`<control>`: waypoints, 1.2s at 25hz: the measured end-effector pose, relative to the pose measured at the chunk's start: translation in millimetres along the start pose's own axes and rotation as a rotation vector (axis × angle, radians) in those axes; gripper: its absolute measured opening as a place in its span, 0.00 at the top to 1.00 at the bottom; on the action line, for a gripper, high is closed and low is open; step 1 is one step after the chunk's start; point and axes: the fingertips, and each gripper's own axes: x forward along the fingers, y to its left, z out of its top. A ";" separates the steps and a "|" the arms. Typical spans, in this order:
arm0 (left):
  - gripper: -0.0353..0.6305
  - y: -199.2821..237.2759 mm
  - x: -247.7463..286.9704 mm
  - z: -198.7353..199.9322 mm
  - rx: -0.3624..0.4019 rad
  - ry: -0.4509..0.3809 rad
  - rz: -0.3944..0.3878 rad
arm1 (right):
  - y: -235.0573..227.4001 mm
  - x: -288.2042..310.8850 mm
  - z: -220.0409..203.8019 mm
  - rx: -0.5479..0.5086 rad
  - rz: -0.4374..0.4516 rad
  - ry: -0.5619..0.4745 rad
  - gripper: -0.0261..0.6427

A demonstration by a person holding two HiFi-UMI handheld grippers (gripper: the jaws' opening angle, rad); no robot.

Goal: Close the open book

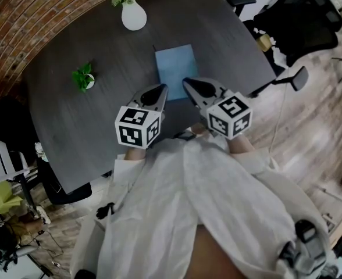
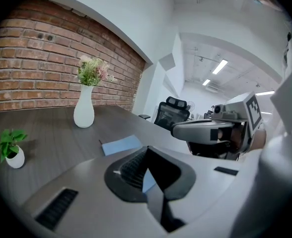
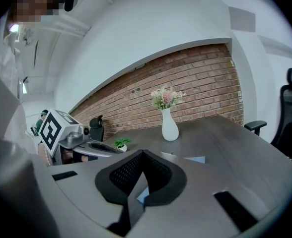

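Head view: a blue book lay flat and shut on the dark table, its near edge at the tips of the left gripper and right gripper. Left gripper view: jaws pressed together, empty, the book ahead, slightly left. Right gripper view: jaws likewise closed, the book just ahead

The thin blue book lies flat and closed on the dark table.
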 end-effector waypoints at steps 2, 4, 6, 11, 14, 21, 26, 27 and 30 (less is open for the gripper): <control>0.94 -0.4 1.1 -1.4 -0.002 0.005 -0.004 | -0.1 0.1 -0.3 -0.001 0.001 0.003 0.95; 0.94 -0.5 1.9 -1.9 -0.004 0.006 -0.008 | 0.6 0.3 -0.2 -0.002 0.002 0.005 0.95; 0.94 -0.6 2.6 -1.8 -0.004 0.006 -0.014 | 1.4 1.2 0.0 -0.004 0.004 0.004 0.95; 0.94 -2.6 3.7 -1.4 -0.003 0.010 -0.029 | 2.1 3.7 -2.5 -0.003 0.011 -0.001 0.95; 0.94 -2.2 3.3 -1.9 0.011 0.013 -0.031 | 0.9 5.2 -5.7 0.005 0.006 0.004 0.95; 0.94 -4.8 4.3 -2.2 0.023 0.012 -0.048 | -5.1 7.4 -11.8 0.023 -0.013 0.018 0.95; 0.94 -2.2 5.4 -1.9 0.020 0.017 -0.051 | -4.4 9.1 -12.1 0.021 -0.015 0.026 0.95; 0.94 -2.0 5.7 -2.1 0.018 0.019 -0.052 | -3.9 9.1 -11.9 0.022 -0.013 0.025 0.95; 0.94 -1.3 6.3 -3.5 0.010 0.027 -0.057 | -1.7 9.2 -10.4 0.027 -0.006 0.021 0.96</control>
